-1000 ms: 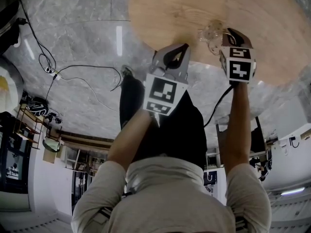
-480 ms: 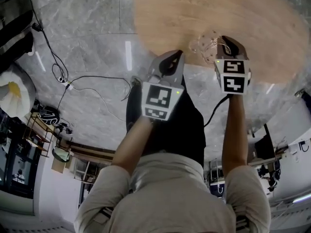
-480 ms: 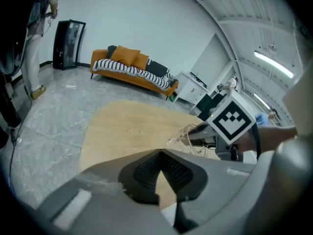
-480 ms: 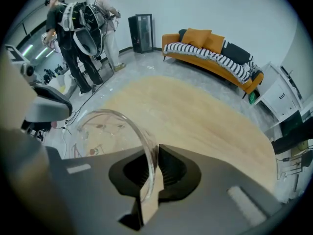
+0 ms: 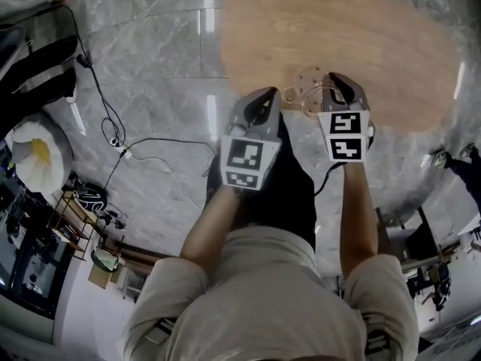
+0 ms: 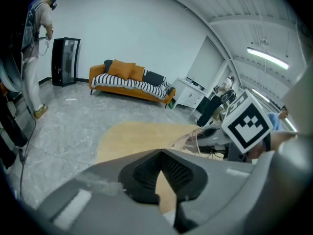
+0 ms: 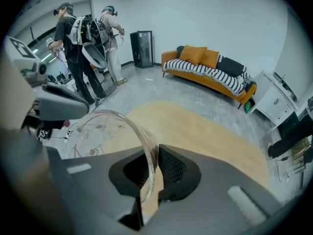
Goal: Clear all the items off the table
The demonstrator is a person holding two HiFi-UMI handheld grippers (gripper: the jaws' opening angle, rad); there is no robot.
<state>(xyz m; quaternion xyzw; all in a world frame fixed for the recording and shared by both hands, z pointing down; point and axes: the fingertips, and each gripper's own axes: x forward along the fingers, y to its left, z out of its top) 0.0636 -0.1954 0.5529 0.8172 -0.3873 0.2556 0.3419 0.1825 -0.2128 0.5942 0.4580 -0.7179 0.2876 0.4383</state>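
Table (image 5: 338, 28) pale wood; bowl (image 7: 98, 136) clear, red motifs; sofa (image 7: 195, 56) orange, throw (image 7: 215, 80) black-white striped; floor (image 5: 150, 89) grey marble.

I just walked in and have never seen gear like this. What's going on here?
A person stands by a round wooden table with a two-jaw gripper in each hand. The right gripper is clamped on the rim of a clear glass bowl at the table's near edge. The left gripper is shut with nothing in it, just beside the bowl. No other item shows on the part of the table in view.
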